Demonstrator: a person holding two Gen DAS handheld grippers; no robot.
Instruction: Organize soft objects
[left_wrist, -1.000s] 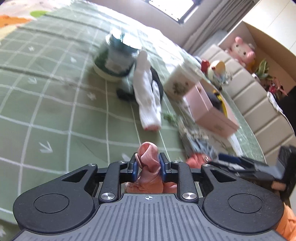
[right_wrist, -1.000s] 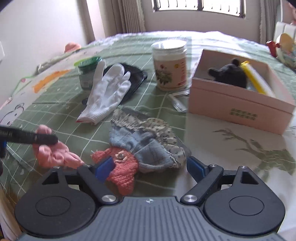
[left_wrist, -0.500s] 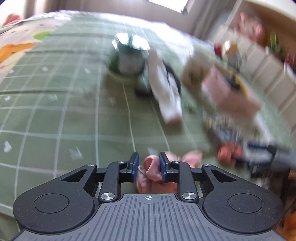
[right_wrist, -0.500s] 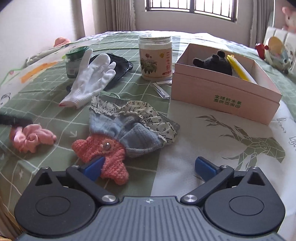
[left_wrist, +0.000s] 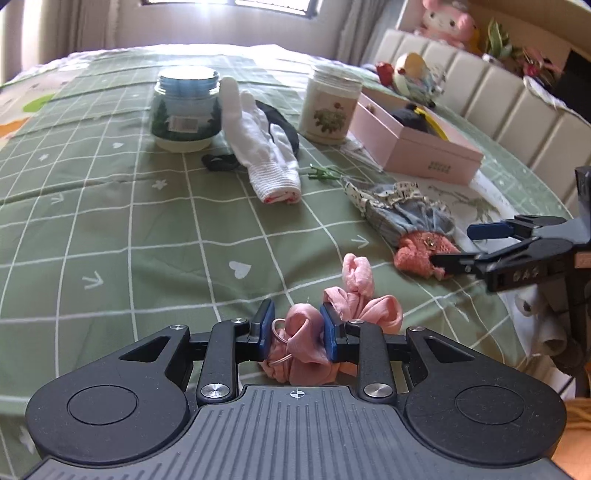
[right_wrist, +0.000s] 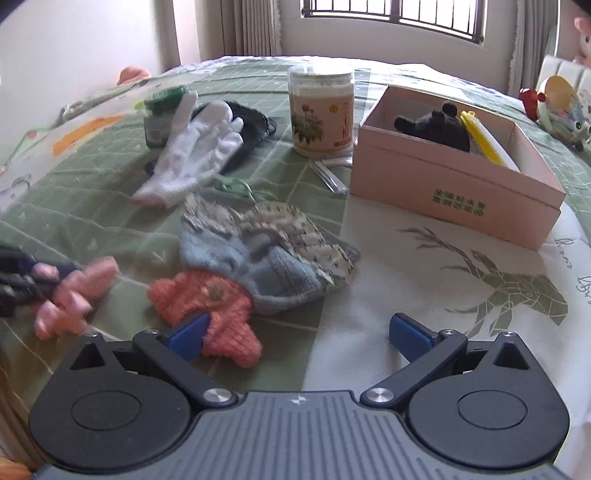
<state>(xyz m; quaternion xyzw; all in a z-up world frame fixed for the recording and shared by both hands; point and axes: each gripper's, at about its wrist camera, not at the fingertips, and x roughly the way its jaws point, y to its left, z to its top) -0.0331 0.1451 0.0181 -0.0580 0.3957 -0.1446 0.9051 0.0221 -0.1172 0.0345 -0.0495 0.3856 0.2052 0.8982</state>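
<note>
My left gripper (left_wrist: 297, 328) is shut on a pink scrunchie (left_wrist: 351, 299) and holds it just above the green checked tablecloth; it also shows blurred in the right wrist view (right_wrist: 70, 291). My right gripper (right_wrist: 295, 332) is open and empty, low over the knitted coral-and-blue hat (right_wrist: 258, 266), and it shows from the side in the left wrist view (left_wrist: 480, 243). A white glove (left_wrist: 262, 144) lies on a black mask (right_wrist: 251, 122). An open pink box (right_wrist: 458, 184) holds a black plush toy (right_wrist: 436, 125) and a yellow item.
A green-lidded glass jar (left_wrist: 186, 107) and a white floral jar (right_wrist: 321, 110) stand at the back. A clear wrapper (right_wrist: 328, 173) lies by the box. Toys (left_wrist: 413, 77) and a cushioned bench lie beyond the round table's far edge.
The left gripper has swung right with the scrunchie still in it. The right gripper has pulled back a little from the hat and stays open.
</note>
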